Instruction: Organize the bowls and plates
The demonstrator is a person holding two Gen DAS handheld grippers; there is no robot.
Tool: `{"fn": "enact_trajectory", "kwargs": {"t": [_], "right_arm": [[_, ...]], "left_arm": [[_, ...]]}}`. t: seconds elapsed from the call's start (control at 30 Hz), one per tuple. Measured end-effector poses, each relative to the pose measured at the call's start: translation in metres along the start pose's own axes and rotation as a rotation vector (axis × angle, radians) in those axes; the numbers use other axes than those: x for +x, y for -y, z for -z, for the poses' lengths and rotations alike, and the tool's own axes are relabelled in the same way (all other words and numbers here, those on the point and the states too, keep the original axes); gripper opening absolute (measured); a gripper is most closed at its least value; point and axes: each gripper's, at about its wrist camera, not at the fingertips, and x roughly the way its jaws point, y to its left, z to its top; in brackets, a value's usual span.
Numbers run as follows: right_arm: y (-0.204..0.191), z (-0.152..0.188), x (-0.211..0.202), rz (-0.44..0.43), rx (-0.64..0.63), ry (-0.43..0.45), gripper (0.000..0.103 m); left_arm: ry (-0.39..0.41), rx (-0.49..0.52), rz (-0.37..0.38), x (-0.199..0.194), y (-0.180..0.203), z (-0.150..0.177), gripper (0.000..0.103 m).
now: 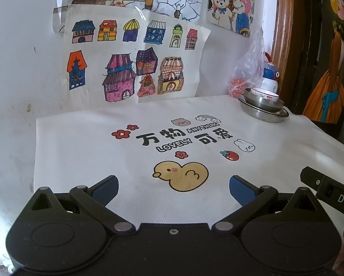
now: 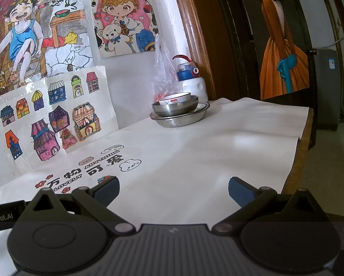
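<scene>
- The left gripper (image 1: pixel 173 185) hangs low over the near part of the table, its blue-padded fingers (image 1: pixel 106 189) spread wide with nothing between them.
- The right gripper (image 2: pixel 173 189) is just as slack: jaws wide apart, empty, held over the white cloth (image 2: pixel 195 151) on the side nearer the table's right edge.
- The dishes sit in one stack at the far right corner of the table, well away from both grippers.
- At the bottom of the stack is a shallow steel plate (image 2: pixel 179 120); there may be a second plate nested in it, but I cannot tell for sure.
- A steel bowl (image 2: pixel 176 108) sits in the plate, and a smaller white bowl (image 2: pixel 175 97) with a red label sits inside the steel one.
- Just behind the stack stand a white bottle (image 2: pixel 192 81) with a blue and red lid and a clear plastic bag (image 2: pixel 162 73) with something red in it, both against the wall.
- The cloth carries a printed yellow duck (image 1: pixel 181 176), which lies just ahead of the left gripper.
- Children's drawings hang on the wall behind the table, among them a sheet of houses (image 1: pixel 130 62).
- A wooden door frame (image 2: pixel 195 36) stands right of the stack.
</scene>
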Motion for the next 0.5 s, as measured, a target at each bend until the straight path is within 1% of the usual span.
{"fn": "enact_trajectory", "kwargs": {"t": [0.5], "right_arm": [[-0.0004, 0.0000, 0.0002, 0.000, 0.001, 0.000, 0.103]], "left_arm": [[-0.001, -0.001, 0.001, 0.0008, 0.0000, 0.0005, 0.102]]}}
